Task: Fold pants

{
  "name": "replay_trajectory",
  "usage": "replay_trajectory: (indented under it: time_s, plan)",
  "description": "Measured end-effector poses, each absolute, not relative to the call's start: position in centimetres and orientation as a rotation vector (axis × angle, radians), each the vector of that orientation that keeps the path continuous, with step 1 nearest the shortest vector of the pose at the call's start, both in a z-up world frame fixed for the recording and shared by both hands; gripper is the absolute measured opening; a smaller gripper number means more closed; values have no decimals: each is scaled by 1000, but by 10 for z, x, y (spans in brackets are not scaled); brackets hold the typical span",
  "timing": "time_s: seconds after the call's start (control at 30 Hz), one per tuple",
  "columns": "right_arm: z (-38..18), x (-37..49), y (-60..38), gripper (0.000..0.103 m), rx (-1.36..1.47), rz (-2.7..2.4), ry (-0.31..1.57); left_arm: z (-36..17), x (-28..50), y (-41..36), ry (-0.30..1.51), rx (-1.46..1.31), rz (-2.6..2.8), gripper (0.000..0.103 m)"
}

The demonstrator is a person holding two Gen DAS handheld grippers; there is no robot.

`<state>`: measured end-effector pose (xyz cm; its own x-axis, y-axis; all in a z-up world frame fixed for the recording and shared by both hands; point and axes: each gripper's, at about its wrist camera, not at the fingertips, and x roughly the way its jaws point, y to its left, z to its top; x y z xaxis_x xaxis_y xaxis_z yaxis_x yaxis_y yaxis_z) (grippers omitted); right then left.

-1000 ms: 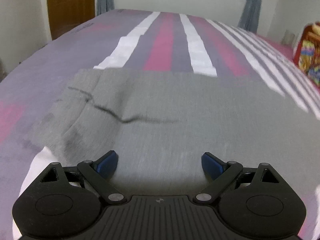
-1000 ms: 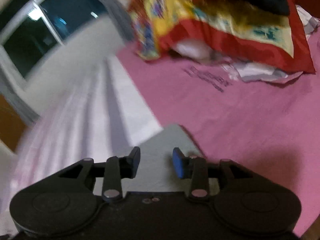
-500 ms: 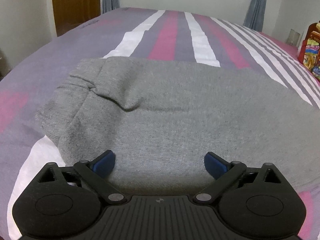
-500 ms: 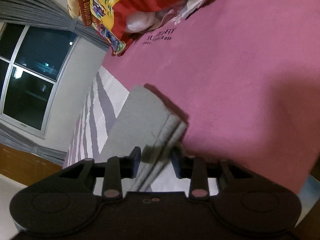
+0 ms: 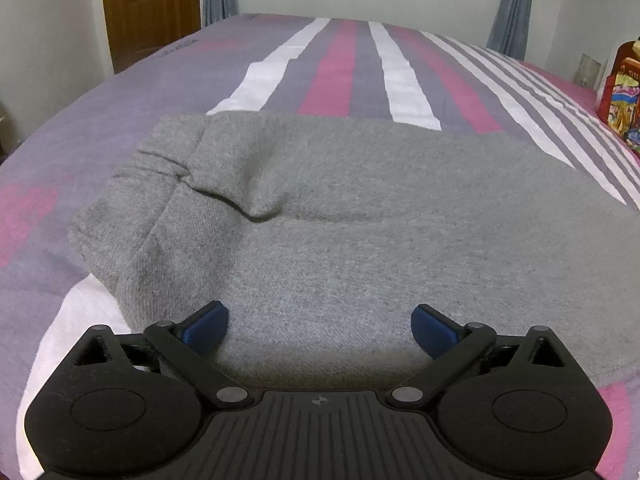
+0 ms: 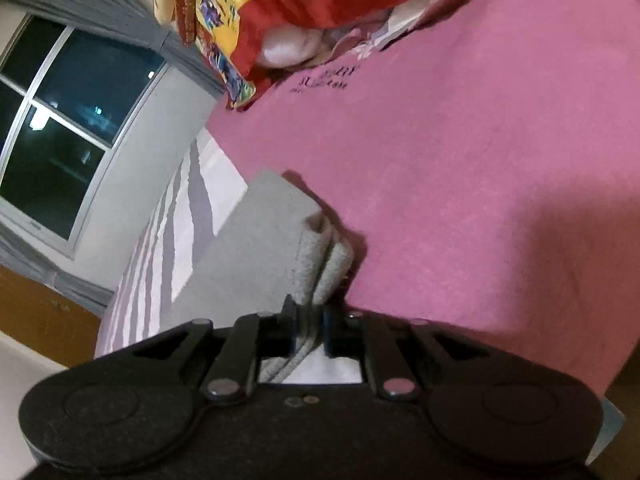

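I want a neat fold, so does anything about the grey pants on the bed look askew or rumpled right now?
Yes. The grey pants have a raised pucker with a crease running toward their bunched far-left corner, so they do not lie flat on the striped bedsheet. Otherwise nothing looks spilled or damaged.

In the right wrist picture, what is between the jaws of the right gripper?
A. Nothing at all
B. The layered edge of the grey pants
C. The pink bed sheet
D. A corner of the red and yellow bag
B: the right gripper has its jaws closing on the layered edge of the grey pants, whose stacked hems stick out just ahead of them.
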<state>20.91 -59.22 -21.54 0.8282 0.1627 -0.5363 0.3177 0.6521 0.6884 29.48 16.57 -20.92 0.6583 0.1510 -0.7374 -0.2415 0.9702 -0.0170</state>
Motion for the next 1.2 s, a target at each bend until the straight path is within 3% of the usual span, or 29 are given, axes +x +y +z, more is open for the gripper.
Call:
replay_trajectory:
  time_s: [0.13,0.27,0.5,0.77,1.2]
  plan:
    - [-215,214,-595,11,864,-78,638,-193,259,177,636,-201,239,99]
    - [-214,213,-597,11,849,-62,646,-188,231,206,559,-243,314,99]
    - [-215,221,-594,11,855,-85,646,-218,274,272,838,-322,488,103]
    - [-217,222,-600,11,940,-109,651,-223,275,267,811,-299,455,103]
    - [-85,272,-458,12,358,-53,586,-207,198,278,691,-380,413,103]
